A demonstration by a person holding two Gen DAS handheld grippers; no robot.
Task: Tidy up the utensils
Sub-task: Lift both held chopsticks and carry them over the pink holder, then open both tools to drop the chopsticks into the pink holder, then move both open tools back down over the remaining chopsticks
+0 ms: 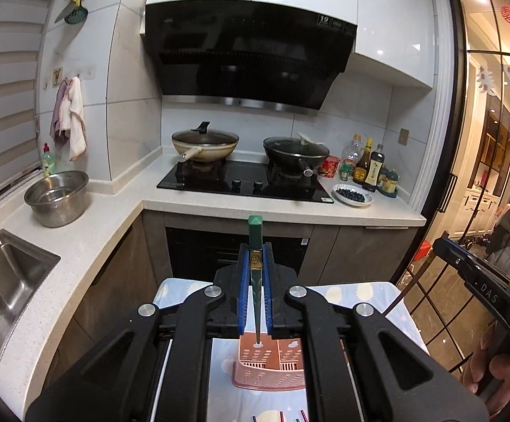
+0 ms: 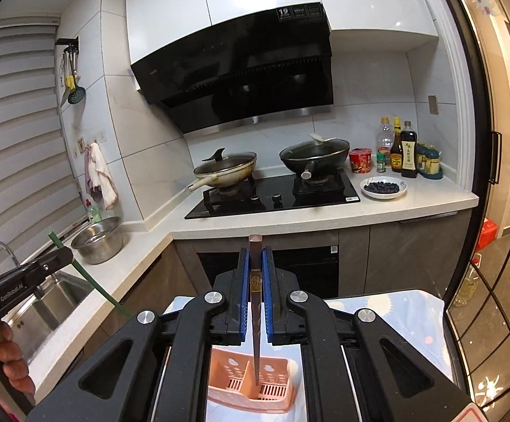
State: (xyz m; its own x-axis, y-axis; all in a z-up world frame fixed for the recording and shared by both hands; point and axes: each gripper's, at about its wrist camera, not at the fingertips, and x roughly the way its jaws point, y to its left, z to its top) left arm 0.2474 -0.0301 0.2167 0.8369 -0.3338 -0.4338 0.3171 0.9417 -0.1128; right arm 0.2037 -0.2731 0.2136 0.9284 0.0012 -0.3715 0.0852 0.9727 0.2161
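Two chopsticks are in play, one in each gripper. The left gripper has its blue-padded fingers clamped on a green chopstick, which stands nearly upright between them, its square green top poking above the fingers and its thin tip pointing down toward the pink utensil basket. Seen from the left wrist, that tip lies over the basket's perforated wall; whether it touches cannot be told. The right gripper has its fingers clamped on a brown chopstick, likewise upright, its tip lined up with the divider region of the same pink utensil basket, which has two compartments with slotted floors. The basket sits on a table covered with a pale patterned cloth. From the right wrist view the left gripper appears at the left edge, held by a hand, with the green chopstick slanting down from it. Beyond lie the kitchen counter and a stove with two lidded woks
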